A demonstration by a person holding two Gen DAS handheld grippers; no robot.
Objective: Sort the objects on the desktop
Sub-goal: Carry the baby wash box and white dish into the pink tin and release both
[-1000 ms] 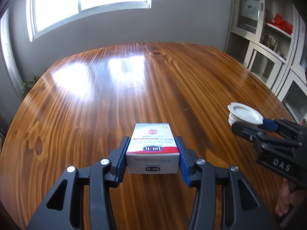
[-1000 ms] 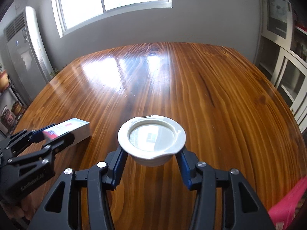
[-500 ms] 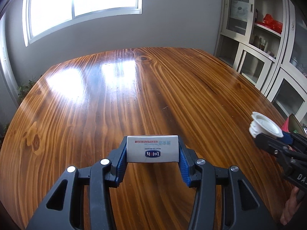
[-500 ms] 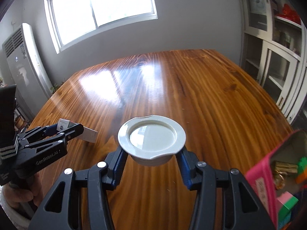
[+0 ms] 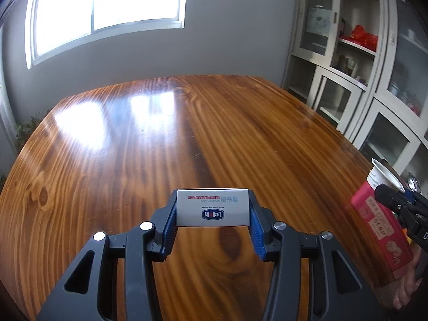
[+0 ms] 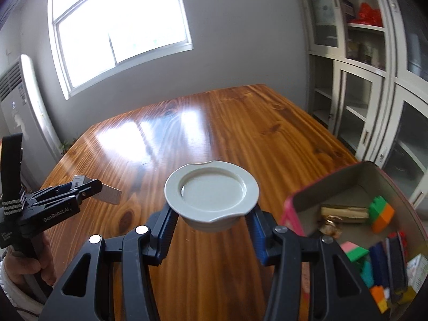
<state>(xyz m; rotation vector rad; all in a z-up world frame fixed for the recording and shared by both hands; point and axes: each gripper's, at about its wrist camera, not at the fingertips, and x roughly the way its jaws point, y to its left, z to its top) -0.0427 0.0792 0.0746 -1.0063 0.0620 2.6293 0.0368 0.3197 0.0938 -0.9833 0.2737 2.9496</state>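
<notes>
Glossy wooden table (image 5: pixel 133 160), left claw (image 5: pixel 213 214) clamping carton (image 5: pixel 212 210), right claw (image 6: pixel 211 220) clamping lid (image 6: pixel 211 191).

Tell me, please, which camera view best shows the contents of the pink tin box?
The right wrist view: the pink tin box is seen from above, exposing toy blocks and other small items. The left wrist view shows only its outer side, nothing inside.

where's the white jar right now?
The white jar is clamped in the right gripper, held above the table, just left of the pink tin.
</notes>
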